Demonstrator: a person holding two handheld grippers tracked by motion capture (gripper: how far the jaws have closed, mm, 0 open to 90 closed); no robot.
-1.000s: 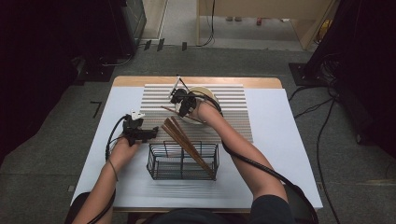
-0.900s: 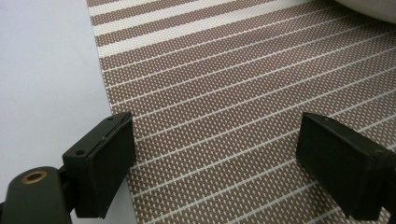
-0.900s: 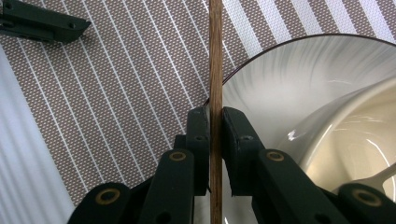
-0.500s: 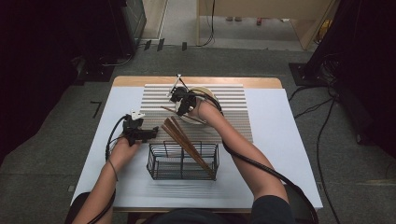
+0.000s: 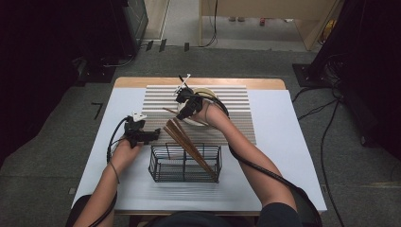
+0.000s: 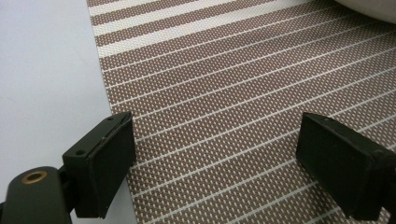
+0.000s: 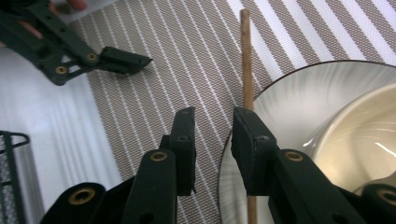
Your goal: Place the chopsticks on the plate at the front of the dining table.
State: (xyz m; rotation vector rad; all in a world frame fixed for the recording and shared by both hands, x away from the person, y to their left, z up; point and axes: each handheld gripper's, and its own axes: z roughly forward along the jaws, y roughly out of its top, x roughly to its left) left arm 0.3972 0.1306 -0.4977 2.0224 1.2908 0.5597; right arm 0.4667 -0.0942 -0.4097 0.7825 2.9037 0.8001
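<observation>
Nearest, the wire basket [image 5: 185, 163] holds leaning chopsticks [image 5: 188, 145]. Beyond, the left gripper [image 5: 152, 136] hovers released over the striped mat [image 5: 236, 113]. Farther, the right gripper [image 7: 212, 135], its jaws just opening and empty, leaves one chopstick [image 7: 246, 60] against the plate [image 7: 299, 93]. It looks light, stiff, slippery; best gripped mid-shaft.

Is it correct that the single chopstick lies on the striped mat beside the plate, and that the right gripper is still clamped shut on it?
Not quite. In the right gripper view the right gripper has its jaws apart with nothing between them; they have just been opening. The chopstick does lie on the striped mat along the rim of the plate, as you say.
</observation>
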